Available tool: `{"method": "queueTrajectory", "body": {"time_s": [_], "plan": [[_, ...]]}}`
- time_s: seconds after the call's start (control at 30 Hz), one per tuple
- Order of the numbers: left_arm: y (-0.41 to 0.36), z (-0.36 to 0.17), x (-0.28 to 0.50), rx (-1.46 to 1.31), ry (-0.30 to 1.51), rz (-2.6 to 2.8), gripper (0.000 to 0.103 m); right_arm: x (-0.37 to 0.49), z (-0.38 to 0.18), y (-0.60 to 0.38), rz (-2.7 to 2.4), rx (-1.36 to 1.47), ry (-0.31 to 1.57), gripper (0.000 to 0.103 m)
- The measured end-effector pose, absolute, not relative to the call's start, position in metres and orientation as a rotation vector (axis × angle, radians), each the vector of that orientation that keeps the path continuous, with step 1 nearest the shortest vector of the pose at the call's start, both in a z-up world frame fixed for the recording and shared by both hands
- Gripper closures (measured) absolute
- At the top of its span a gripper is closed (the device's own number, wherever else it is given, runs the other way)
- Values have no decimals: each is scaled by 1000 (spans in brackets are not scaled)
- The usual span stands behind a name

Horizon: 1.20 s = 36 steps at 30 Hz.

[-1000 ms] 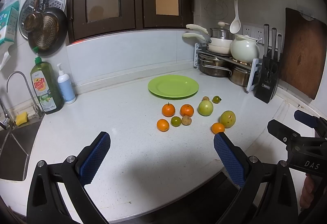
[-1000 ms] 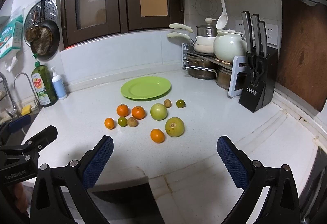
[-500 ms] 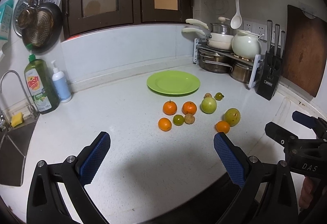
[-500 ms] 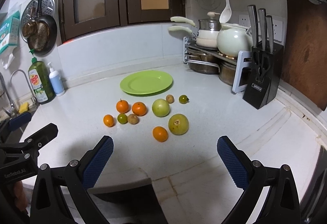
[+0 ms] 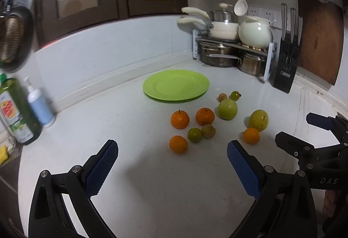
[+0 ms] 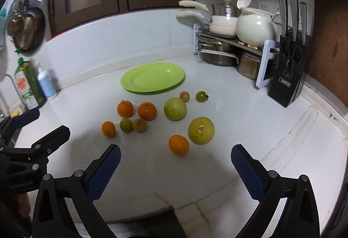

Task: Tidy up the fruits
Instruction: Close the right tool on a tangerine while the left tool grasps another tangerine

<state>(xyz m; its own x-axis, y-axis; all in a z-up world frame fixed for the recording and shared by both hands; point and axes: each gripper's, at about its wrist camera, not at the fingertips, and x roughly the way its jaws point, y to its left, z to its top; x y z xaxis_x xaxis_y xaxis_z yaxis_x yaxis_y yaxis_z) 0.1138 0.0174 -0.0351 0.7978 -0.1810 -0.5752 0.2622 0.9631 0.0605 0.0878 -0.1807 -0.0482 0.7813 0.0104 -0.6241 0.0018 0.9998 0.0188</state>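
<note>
Both grippers' fingers [image 5: 102, 164] spread, above counter [image 5: 141, 172].

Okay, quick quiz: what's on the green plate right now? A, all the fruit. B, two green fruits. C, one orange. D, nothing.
D: the green plate is bare, and the fruit, like the nearest orange, lies on the counter in front of it.

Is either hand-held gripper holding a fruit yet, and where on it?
No. The left hand-held gripper and right hand-held gripper are both open and empty.
</note>
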Motion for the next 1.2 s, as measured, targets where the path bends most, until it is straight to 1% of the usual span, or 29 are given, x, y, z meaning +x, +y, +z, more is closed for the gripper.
{"method": "queueTrajectory", "body": {"time_s": [0.17, 0.23, 0.33, 0.4, 0.47, 0.63, 0.67, 0.7, 0.77, 0.8, 0.87, 0.93, 0.97, 1.03, 1.13, 1.17, 1.2], "plan": [[19, -50, 145, 183, 630, -311, 8, 109, -63, -172, -48, 44, 714, 1], [20, -58, 158, 202, 648, -339, 12, 117, -70, -171, -73, 64, 734, 2], [23, -70, 172, 204, 686, -375, 16, 126, -81, -167, -104, 83, 777, 6], [22, -78, 181, 201, 716, -389, 19, 130, -86, -166, -116, 89, 796, 10], [21, -84, 186, 188, 736, -397, 21, 136, -90, -166, -110, 90, 814, 11], [17, -95, 195, 156, 771, -374, 28, 153, -103, -170, -77, 64, 838, 17], [17, -96, 197, 151, 778, -380, 28, 156, -106, -171, -67, 71, 852, 21], [16, -99, 199, 155, 784, -381, 29, 159, -109, -174, -52, 88, 866, 24], [13, -102, 203, 160, 795, -374, 34, 163, -113, -176, -41, 94, 886, 24], [12, -104, 205, 155, 802, -375, 37, 165, -115, -176, -36, 92, 894, 27], [11, -105, 206, 145, 813, -380, 40, 168, -118, -178, -25, 94, 907, 28], [10, -108, 207, 145, 824, -385, 45, 170, -121, -179, -15, 102, 917, 31], [10, -109, 208, 146, 828, -384, 46, 171, -122, -179, -8, 104, 922, 33], [9, -112, 209, 138, 845, -390, 54, 173, -123, -179, 2, 105, 927, 37], [9, -115, 211, 120, 873, -402, 61, 174, -124, -178, 11, 99, 927, 42], [9, -116, 211, 117, 880, -404, 62, 174, -124, -177, 12, 92, 926, 46], [8, -117, 212, 117, 882, -404, 66, 174, -124, -177, 10, 84, 924, 49]]}}
